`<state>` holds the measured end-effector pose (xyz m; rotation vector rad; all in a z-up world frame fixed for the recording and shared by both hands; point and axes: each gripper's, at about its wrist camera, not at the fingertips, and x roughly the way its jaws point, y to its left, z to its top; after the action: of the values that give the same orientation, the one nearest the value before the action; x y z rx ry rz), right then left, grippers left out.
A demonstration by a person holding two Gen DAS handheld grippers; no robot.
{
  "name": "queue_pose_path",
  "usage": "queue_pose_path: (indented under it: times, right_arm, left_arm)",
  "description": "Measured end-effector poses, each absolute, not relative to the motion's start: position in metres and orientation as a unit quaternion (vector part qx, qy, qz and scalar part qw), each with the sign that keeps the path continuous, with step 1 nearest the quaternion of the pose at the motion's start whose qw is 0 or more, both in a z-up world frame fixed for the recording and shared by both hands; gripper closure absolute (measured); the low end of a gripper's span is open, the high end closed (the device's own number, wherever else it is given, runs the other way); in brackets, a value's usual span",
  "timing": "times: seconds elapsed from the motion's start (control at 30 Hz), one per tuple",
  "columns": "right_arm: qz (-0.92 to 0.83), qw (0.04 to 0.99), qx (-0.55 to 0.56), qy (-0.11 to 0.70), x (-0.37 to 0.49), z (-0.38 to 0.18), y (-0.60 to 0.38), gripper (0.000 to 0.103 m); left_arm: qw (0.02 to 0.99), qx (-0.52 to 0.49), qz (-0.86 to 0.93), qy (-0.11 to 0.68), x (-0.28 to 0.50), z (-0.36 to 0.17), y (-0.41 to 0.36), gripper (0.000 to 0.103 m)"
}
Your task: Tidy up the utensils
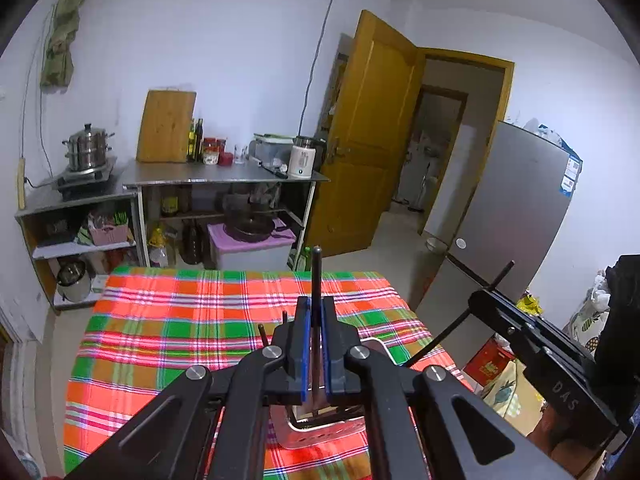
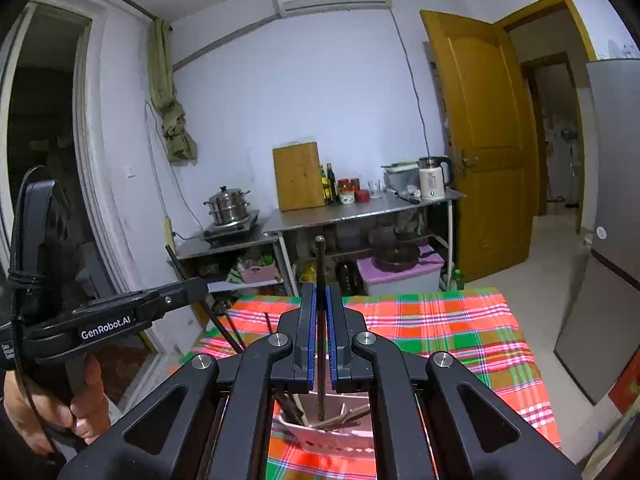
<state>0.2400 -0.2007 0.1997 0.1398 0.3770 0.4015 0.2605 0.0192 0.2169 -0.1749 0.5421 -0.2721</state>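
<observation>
In the left wrist view my left gripper is shut on a dark chopstick that stands upright between the blue pads. Under it, a pale perforated utensil holder rests on the plaid tablecloth. At the right, my right gripper grips another dark chopstick that slants across. The right wrist view shows the right gripper shut on its upright chopstick, above the holder, which has several utensils in it. The left gripper, held by a hand, is at the left.
Behind the table are a steel counter with a cutting board, bottles and a kettle, and a steamer pot on a stove. A grey fridge stands at the right, beside an open wooden door.
</observation>
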Motion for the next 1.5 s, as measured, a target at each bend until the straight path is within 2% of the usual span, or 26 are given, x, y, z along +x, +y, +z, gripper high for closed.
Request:
queue_pose_path:
  times: [0.43, 0.73, 0.87, 1.03, 1.23, 1.5]
  right_arm:
    - [0.191, 0.949, 0.054, 0.245, 0.269, 0.142, -0.188, 0.098]
    - [0.192, 0.937, 0.05, 0.287, 0.277, 0.112, -0.187, 0.098]
    - [0.191, 0.936, 0.048, 0.293, 0.278, 0.115, -0.189, 0.098]
    - [0.188, 0.941, 0.05, 0.277, 0.268, 0.13, -0.196, 0.09]
    - [0.189, 0.947, 0.05, 0.256, 0.247, 0.148, -0.207, 0.09]
    - [0.187, 0.954, 0.044, 0.232, 0.205, 0.156, -0.216, 0.083]
  left_arm:
    - [0.936, -0.081, -0.131, 0.317, 0.287, 0.144, 0.014, 0.099]
    - [0.928, -0.081, -0.134, 0.339, 0.29, 0.117, 0.013, 0.098]
    - [0.928, -0.073, -0.134, 0.341, 0.286, 0.119, 0.013, 0.097]
    - [0.935, -0.071, -0.132, 0.32, 0.273, 0.137, 0.016, 0.083]
    - [0.944, -0.07, -0.126, 0.297, 0.251, 0.159, 0.02, 0.082]
    - [0.952, -0.062, -0.123, 0.275, 0.205, 0.17, 0.015, 0.082]
